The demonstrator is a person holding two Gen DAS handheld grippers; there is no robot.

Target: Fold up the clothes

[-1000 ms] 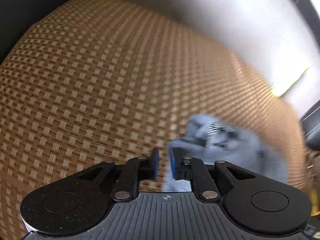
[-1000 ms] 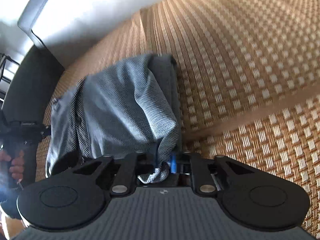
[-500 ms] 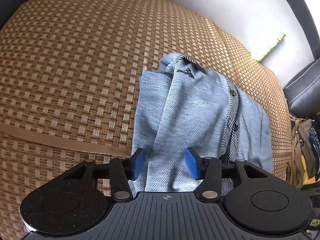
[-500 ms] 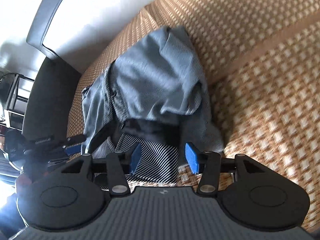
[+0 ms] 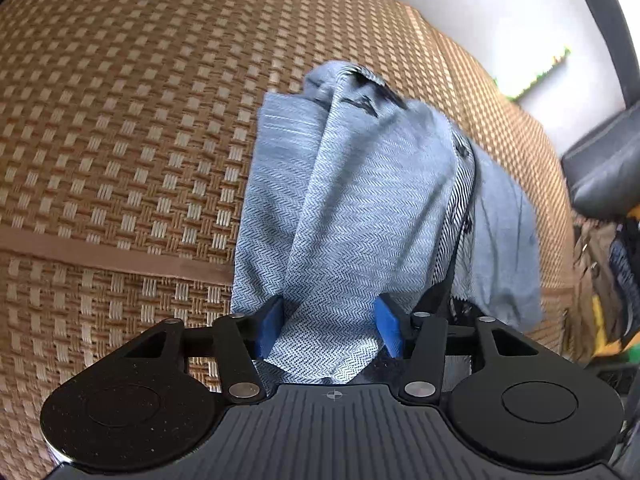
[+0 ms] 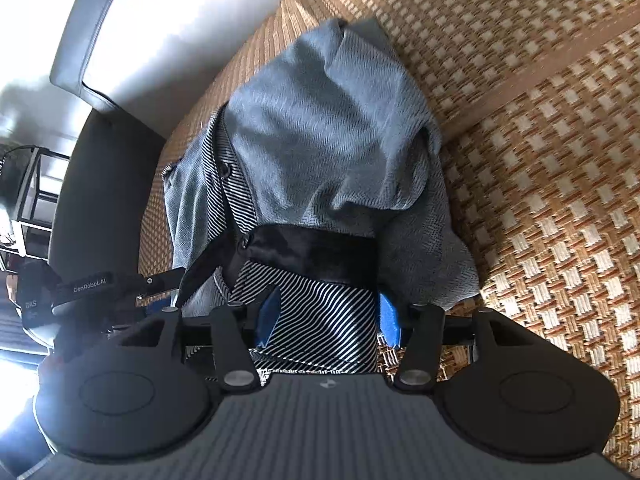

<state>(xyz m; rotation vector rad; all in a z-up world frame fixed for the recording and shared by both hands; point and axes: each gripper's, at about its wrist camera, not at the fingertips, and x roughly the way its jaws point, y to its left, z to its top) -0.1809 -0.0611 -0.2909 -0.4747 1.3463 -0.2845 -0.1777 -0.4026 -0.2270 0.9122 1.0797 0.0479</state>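
Blue-grey herringbone shirt (image 5: 360, 208), one item, lying in a crumpled heap on a woven tan-and-cream mat (image 5: 120, 120) with a plain brown band (image 5: 100, 256) across it.

Left gripper (image 5: 328, 330): tilted steeply down over the near end of the heap. Jaws closing; a raised fold of herringbone cloth stands between the blue pads (image 5: 269, 326). Pads look spread to either side of the fold, and a firm pinch is not shown.

Right gripper (image 6: 328, 318): angled down at the opposite near edge of the same heap. Jaws opening; a black-and-white striped panel (image 6: 320, 320) of the shirt lies between the blue pads (image 6: 390, 320), not clamped.

Left wrist view only: dark collar area at the far tip of the shirt, a black cushion (image 5: 604, 176) at far right, and a heap of brown and yellow items (image 5: 600, 272) at the right edge.

Right wrist view only: striped inner lining, a black inner strip (image 6: 308, 252) across it, a buttoned placket on the left side, the left gripper's body (image 6: 92, 290) at near left, a pale padded backrest (image 6: 160, 24) at far left.

Condition of shirt: bunched, folds running near to far, lining exposed at the near edge; not yet folded flat.
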